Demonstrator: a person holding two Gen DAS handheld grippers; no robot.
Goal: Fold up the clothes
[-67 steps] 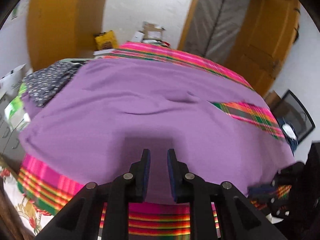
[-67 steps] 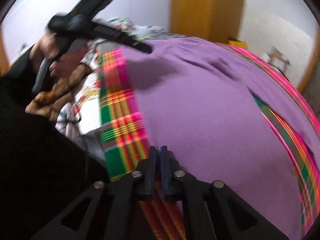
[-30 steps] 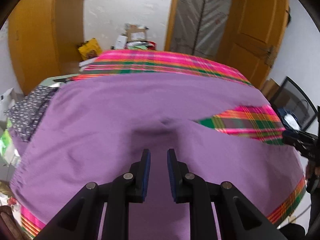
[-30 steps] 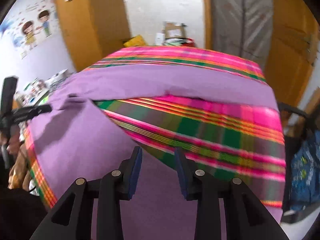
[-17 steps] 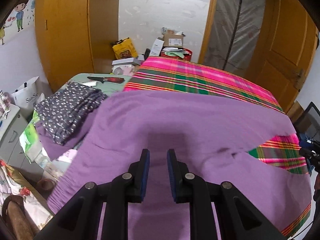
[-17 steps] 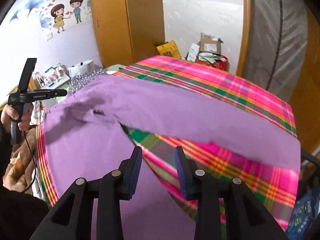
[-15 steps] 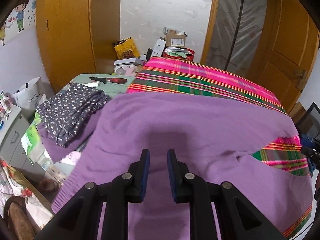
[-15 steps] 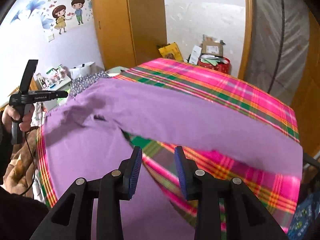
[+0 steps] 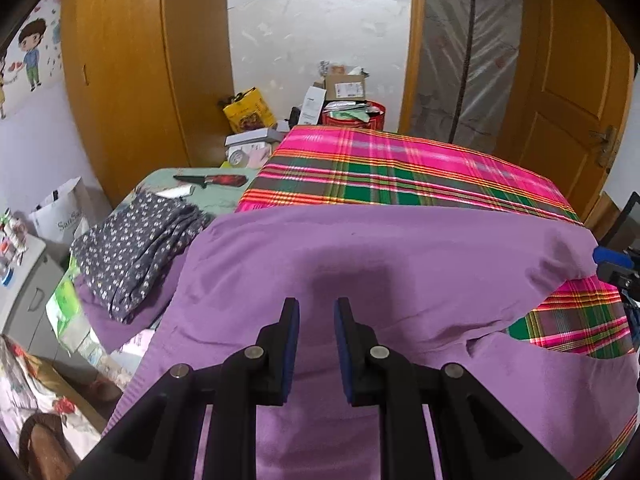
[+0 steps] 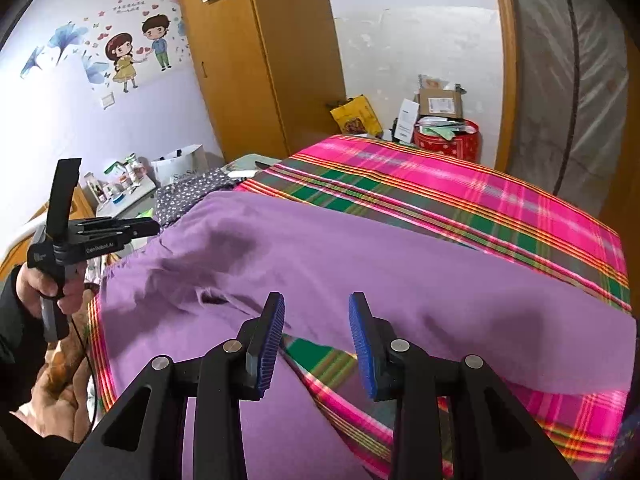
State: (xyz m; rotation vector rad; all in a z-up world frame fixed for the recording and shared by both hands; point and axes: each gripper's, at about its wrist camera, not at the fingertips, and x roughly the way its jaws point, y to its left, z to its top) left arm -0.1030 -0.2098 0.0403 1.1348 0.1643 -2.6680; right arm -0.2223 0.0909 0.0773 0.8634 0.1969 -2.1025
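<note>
A large purple garment (image 9: 400, 248) lies spread over a bed with a pink and green plaid blanket (image 9: 400, 168). One long purple part runs across the bed, and a wedge of plaid shows under it at the right. My left gripper (image 9: 316, 308) hovers above the purple cloth, open by a narrow gap and holding nothing. In the right wrist view the same garment (image 10: 400, 272) fills the middle. My right gripper (image 10: 317, 300) is wide open above it and empty. The left gripper (image 10: 148, 227) also shows there at the bed's left side, held by a hand (image 10: 52, 284).
A folded dark floral garment (image 9: 140, 240) lies on the left edge beside a green table with a knife (image 9: 216, 180). Boxes and a red tin (image 9: 352, 112) stand past the foot of the bed. A wardrobe (image 9: 140, 80) and a door (image 9: 568, 92) flank it.
The right gripper, shut 2.2 s ago, now stands wide open. Both grippers have lifted and drawn back from the cloth. More plaid blanket shows beyond the purple garment's far edge.
</note>
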